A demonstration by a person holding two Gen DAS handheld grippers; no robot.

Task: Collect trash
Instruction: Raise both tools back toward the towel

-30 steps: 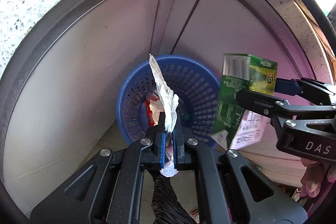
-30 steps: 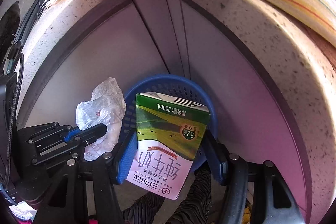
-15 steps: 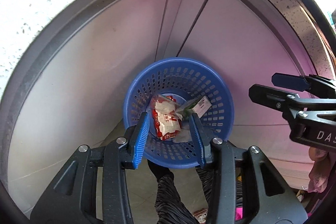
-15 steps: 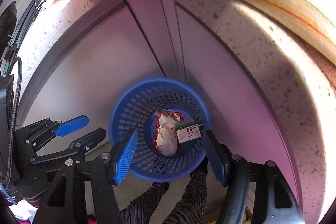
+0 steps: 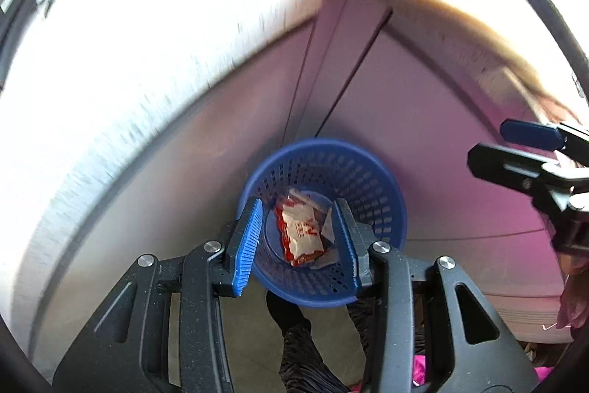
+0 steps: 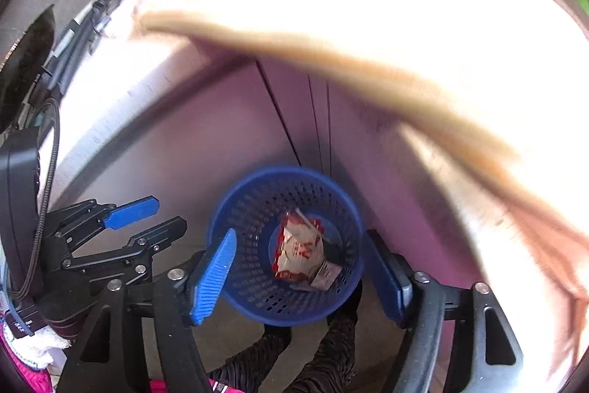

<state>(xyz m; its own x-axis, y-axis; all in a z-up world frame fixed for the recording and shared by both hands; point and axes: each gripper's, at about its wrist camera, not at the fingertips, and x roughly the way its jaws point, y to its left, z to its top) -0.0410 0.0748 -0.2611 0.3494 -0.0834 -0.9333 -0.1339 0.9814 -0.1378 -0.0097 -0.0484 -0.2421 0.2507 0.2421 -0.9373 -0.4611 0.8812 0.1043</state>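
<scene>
Both grippers empty: left gripper jaws apart, right gripper just opening wider. Blue basket with wrapper directly below, against cabinet front.

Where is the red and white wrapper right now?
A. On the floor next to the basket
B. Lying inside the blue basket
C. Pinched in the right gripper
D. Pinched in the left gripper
B: the red and white wrapper lies at the bottom of the blue basket, while the left gripper and right gripper both stand open above it with nothing between their pads.
</scene>
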